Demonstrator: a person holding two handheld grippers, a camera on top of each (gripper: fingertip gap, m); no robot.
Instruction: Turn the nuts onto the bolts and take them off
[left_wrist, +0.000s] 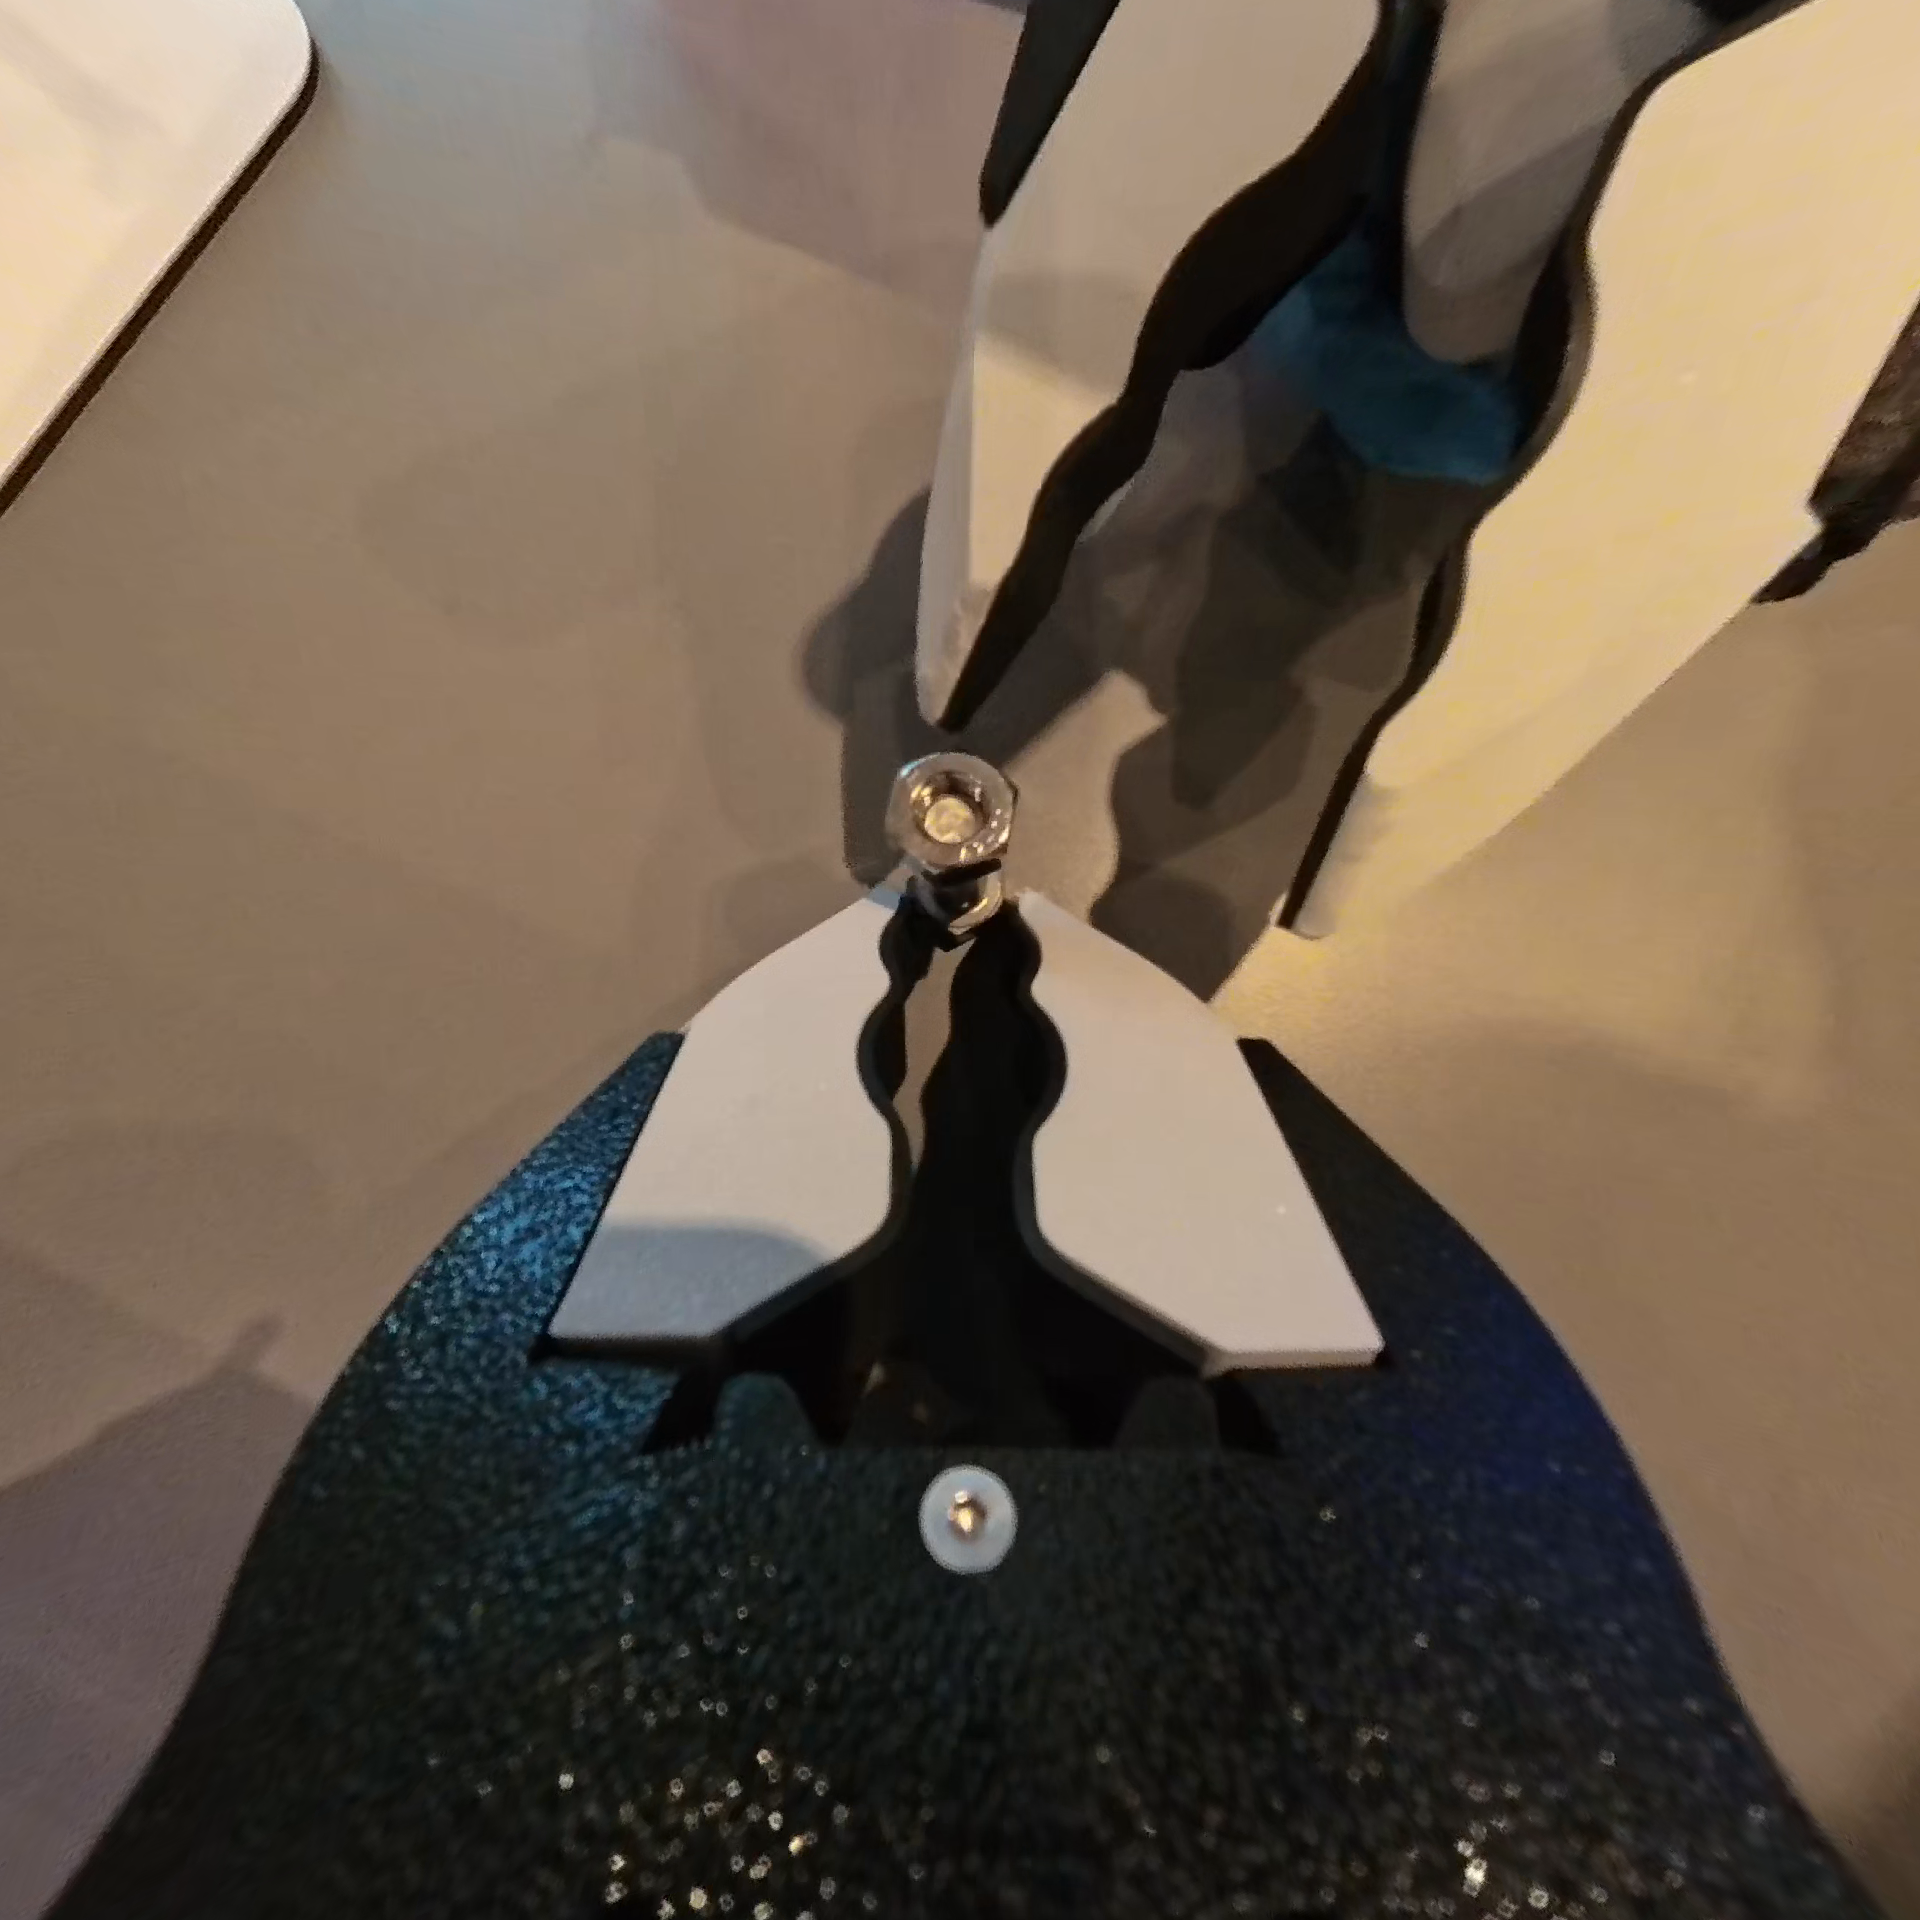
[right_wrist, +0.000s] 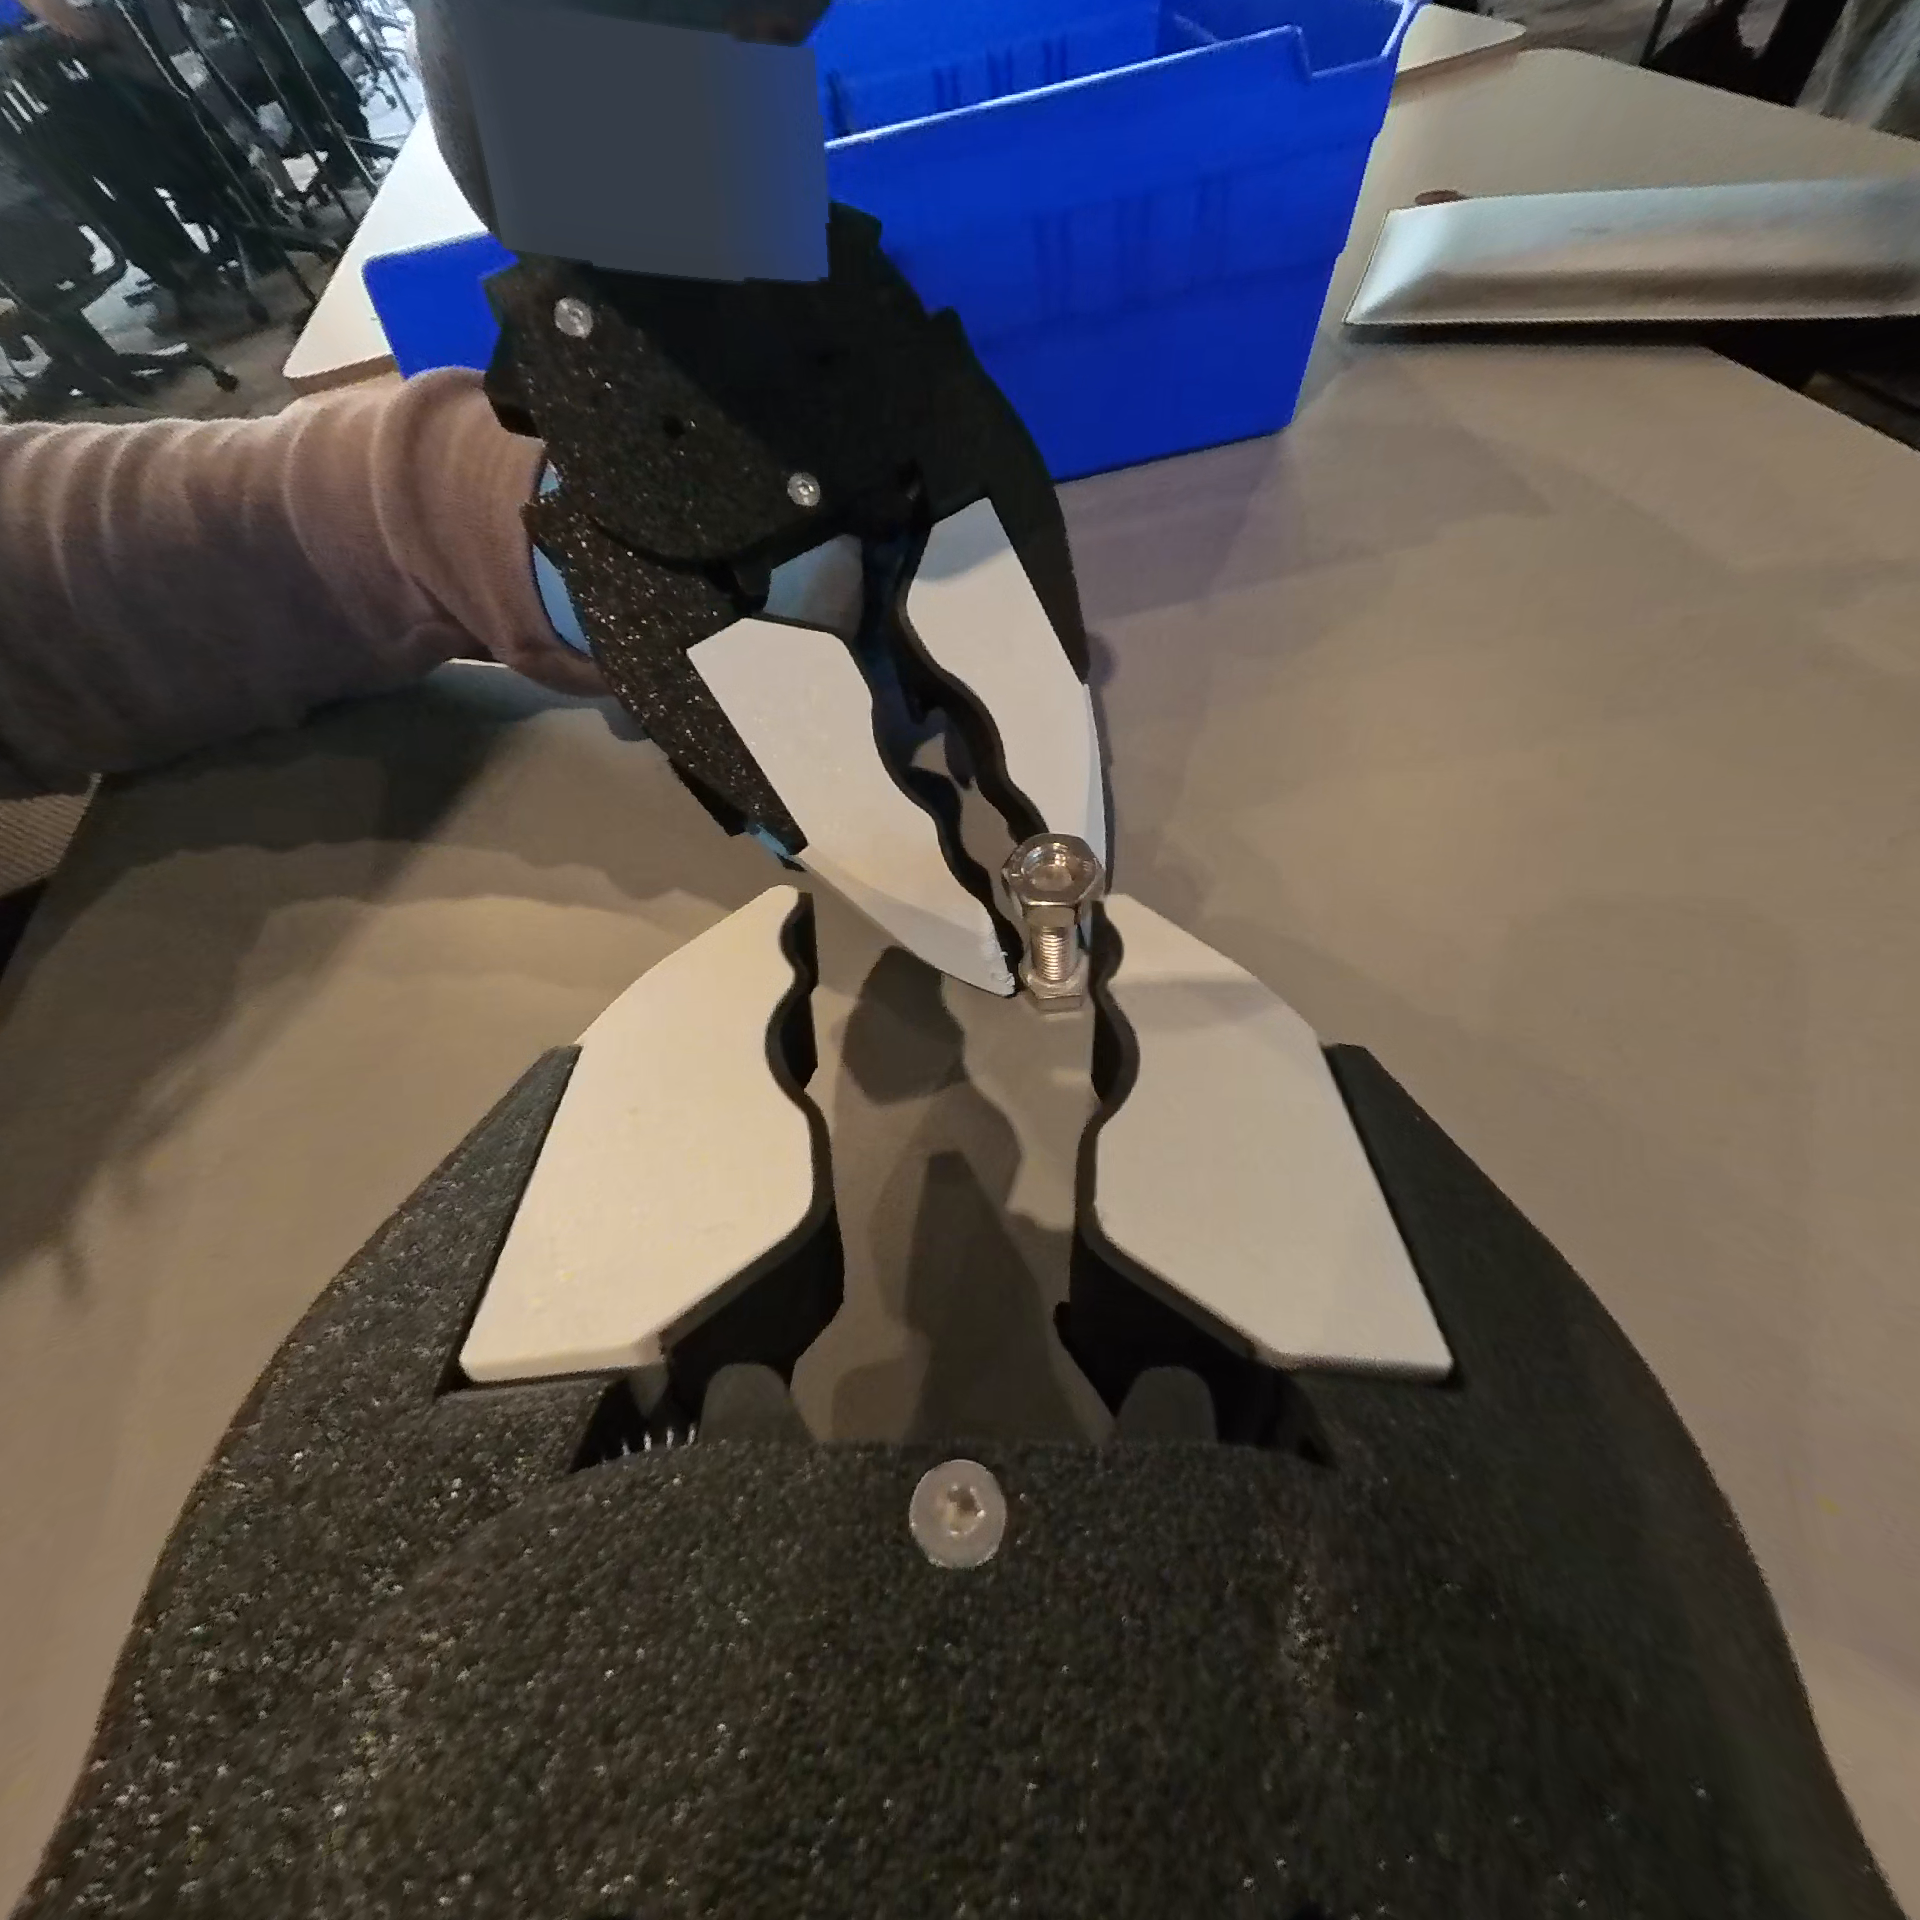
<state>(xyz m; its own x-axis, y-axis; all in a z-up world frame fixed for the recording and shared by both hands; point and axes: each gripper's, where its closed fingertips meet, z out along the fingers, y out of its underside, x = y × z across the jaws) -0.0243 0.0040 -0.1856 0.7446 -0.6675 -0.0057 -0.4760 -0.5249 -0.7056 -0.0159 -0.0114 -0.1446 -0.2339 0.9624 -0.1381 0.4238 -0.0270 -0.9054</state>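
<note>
A silver bolt (right_wrist: 1051, 951) stands upright with its head on the grey table (right_wrist: 1455, 831). A silver hex nut (right_wrist: 1051, 871) sits on its top end. My left gripper (right_wrist: 1047, 948) reaches in from the upper left and is shut on the bolt's shaft below the nut. In the left wrist view the left gripper (left_wrist: 956, 914) pinches the bolt (left_wrist: 961, 902) at its tips, with the nut (left_wrist: 954, 821) just beyond them. My right gripper (right_wrist: 961, 914) is open, and the bolt stands between its fingers, close to the right one. It also shows in the left wrist view (left_wrist: 1122, 810), open behind the nut.
A blue plastic bin (right_wrist: 1091, 260) stands at the back of the table. A flat metal sheet (right_wrist: 1662, 249) lies at the back right. A person's sleeve (right_wrist: 208, 582) rests on the table at the left. A white board (left_wrist: 104, 208) lies at the far left. Left tips to right tips: about 5 centimetres.
</note>
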